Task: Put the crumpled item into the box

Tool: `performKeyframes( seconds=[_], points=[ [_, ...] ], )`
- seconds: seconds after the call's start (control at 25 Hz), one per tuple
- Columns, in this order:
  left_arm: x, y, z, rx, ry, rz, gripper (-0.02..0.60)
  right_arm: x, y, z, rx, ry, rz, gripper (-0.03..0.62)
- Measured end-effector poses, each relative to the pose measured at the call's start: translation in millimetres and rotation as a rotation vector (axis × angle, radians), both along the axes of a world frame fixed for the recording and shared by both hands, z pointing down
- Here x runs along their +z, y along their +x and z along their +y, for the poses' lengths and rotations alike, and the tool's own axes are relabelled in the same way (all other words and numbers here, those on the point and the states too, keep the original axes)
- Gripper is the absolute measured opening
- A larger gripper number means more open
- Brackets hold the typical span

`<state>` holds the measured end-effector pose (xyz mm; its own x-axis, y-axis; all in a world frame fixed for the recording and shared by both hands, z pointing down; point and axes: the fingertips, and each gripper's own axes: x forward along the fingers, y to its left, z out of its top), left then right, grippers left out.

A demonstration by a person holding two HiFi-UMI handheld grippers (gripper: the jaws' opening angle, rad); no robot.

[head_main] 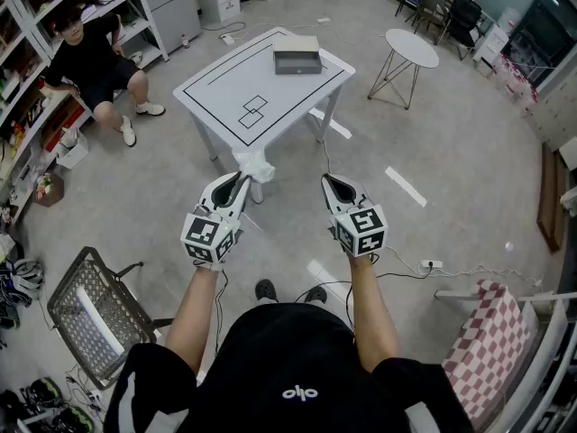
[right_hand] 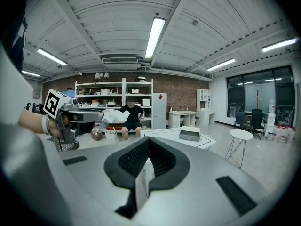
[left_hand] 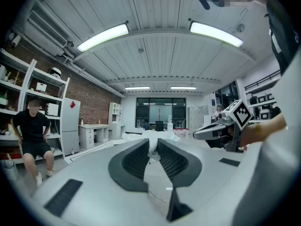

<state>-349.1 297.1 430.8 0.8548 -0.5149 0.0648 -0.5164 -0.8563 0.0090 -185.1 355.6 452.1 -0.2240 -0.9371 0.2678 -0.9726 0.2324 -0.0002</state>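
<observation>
The crumpled item is a white wad, pinched between the pads of my left gripper, which is shut on it. In the left gripper view the crumpled item bulges out past the left gripper tips. My right gripper is held level beside it, shut, with nothing in it. The grey box lies at the far corner of the white table, well ahead of both grippers. In the right gripper view the right gripper points toward the box, and the left gripper's wad shows at the left.
A person sits by the shelves at the far left. A round side table stands right of the white table. A wire basket is at my lower left, a checkered chair at my lower right. A power strip and cables lie on the floor.
</observation>
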Motion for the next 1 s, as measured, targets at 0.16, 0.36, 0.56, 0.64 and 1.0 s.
performKeyframes(
  seconds=[0.16,0.36,0.56,0.64,1.0],
  points=[
    [4.9,-13.7,-8.0,0.015,-0.005,0.004,0.061,5.1,-14.9,-7.0,0.018,-0.002,0.002,0.009],
    [9.5,-27.5,-13.8,0.058,-0.004,0.000,0.061,13.2,-35.4,-11.5,0.048,-0.006,0.000,0.009],
    [13.6,-33.4,-21.3,0.074,-0.015,0.008,0.061,15.8,-41.9,-11.9,0.076,-0.007,-0.009,0.009],
    [12.1,-35.1,-23.3,0.077,-0.016,0.015,0.061,14.1,-40.3,-13.2,0.088,-0.002,-0.014,0.009],
    [14.3,-32.2,-45.0,0.092,-0.018,0.032,0.061,9.5,-30.9,-37.2,0.119,0.009,0.002,0.009]
  ],
)
